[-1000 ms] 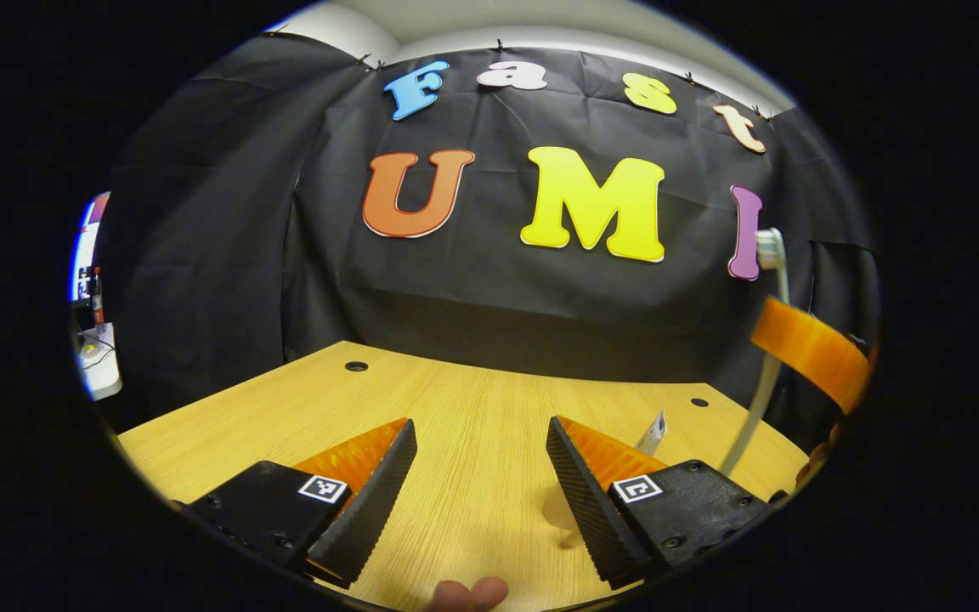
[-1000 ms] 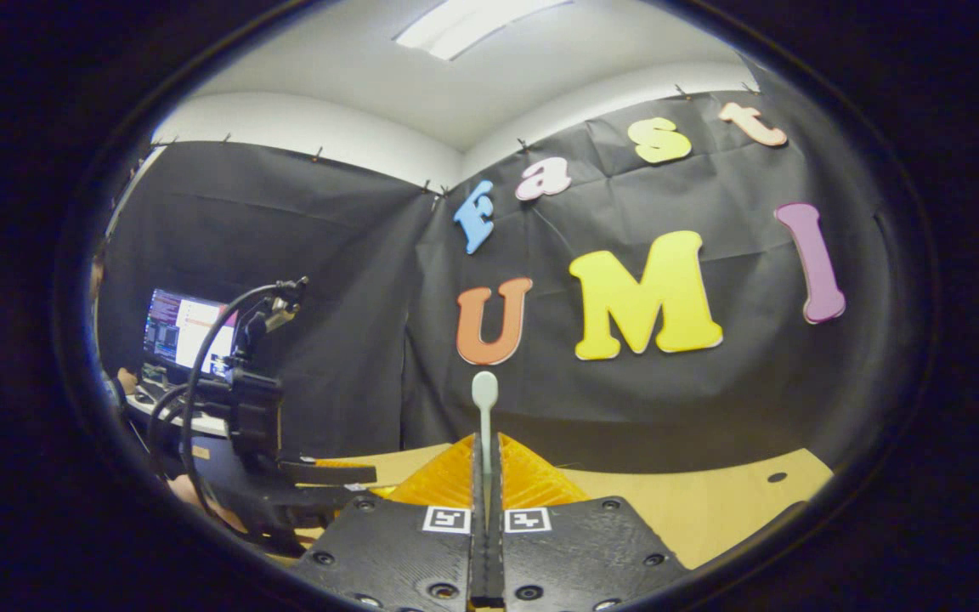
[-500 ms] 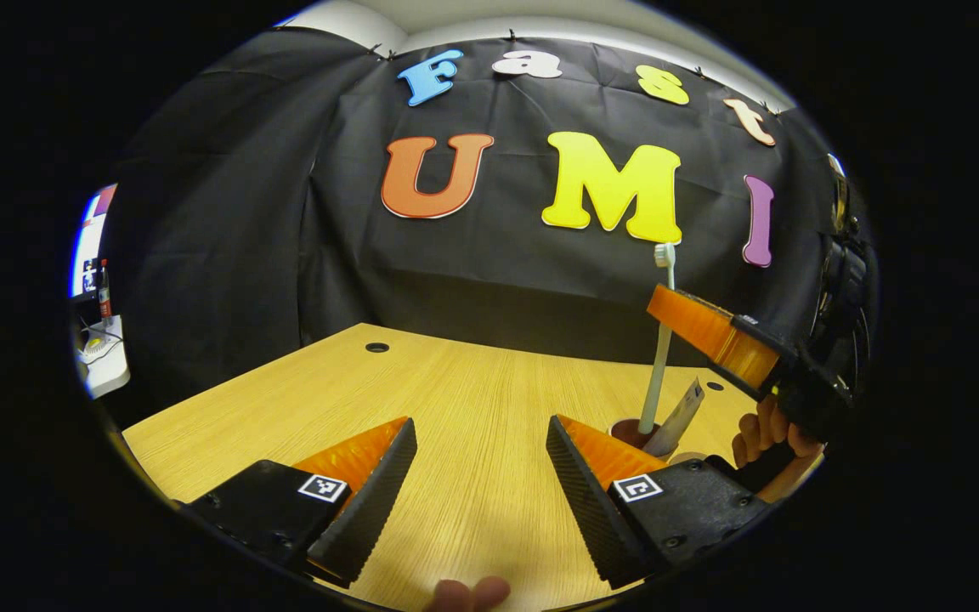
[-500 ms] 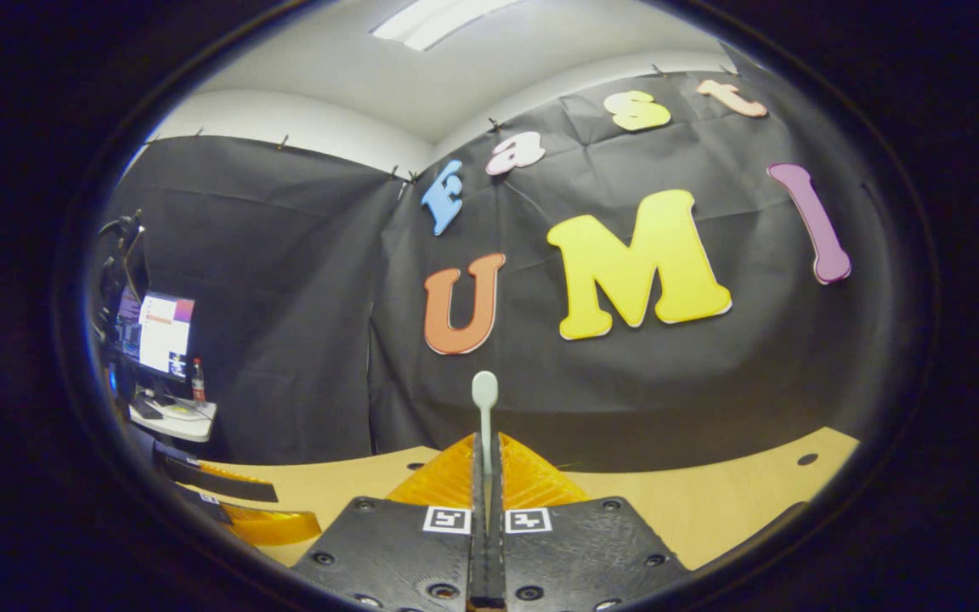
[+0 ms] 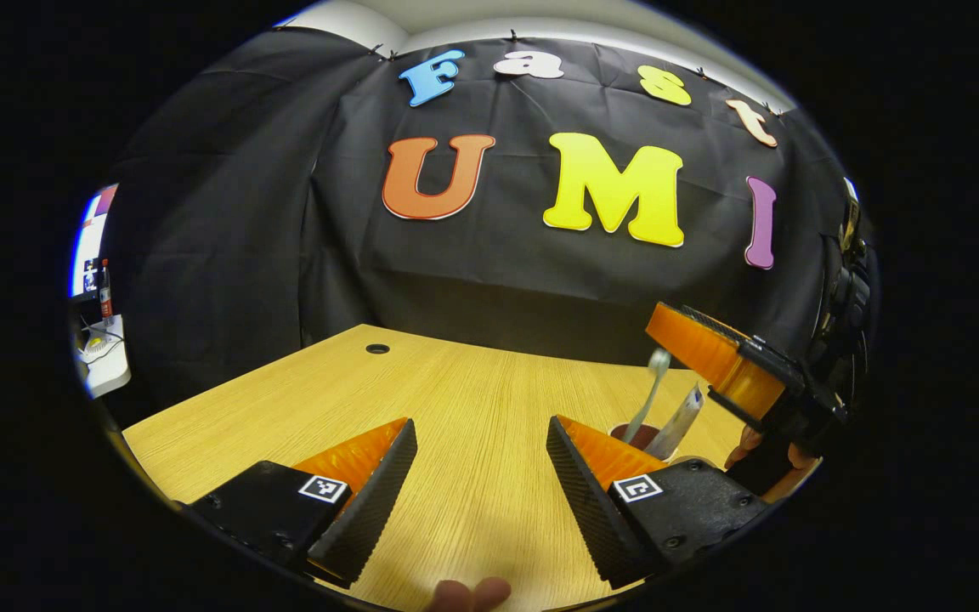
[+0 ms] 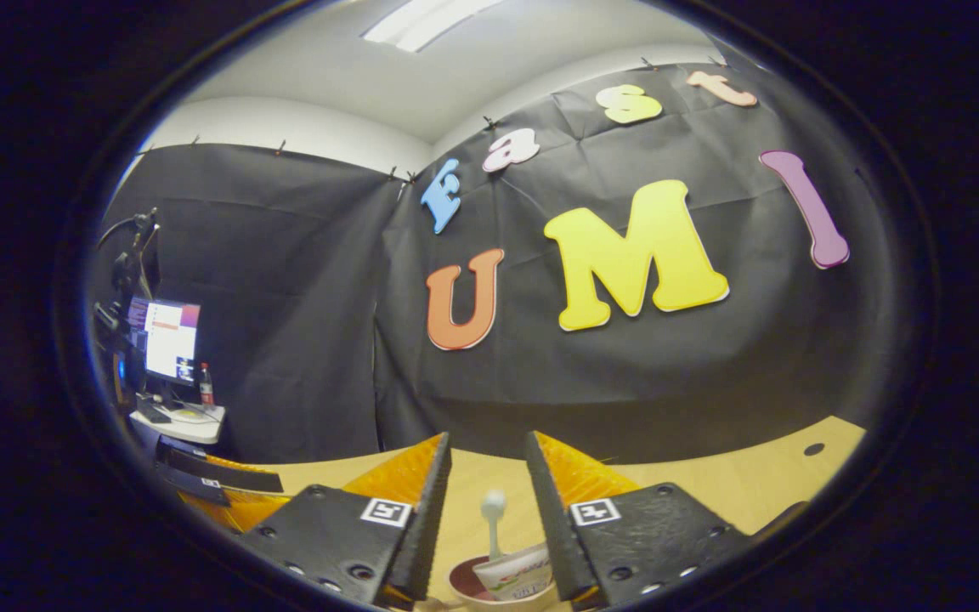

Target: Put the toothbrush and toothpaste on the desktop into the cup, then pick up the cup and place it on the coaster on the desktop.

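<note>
Now | right gripper [image 6: 485, 476] jaws wide above cup [image 6: 464, 586] | toothbrush [image 6: 492, 518], toothpaste [image 6: 519, 574] inside | left gripper [image 5: 481, 463] jaws wide

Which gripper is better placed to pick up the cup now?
Right, likely. The right gripper is open directly above the cup, which holds the toothbrush and toothpaste. The left gripper is open too, but the cup sits off to its side.

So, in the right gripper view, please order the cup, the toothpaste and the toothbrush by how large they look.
1. cup, partly cut off below
2. toothpaste
3. toothbrush; only its upper part shows

The order is uncertain.
</note>
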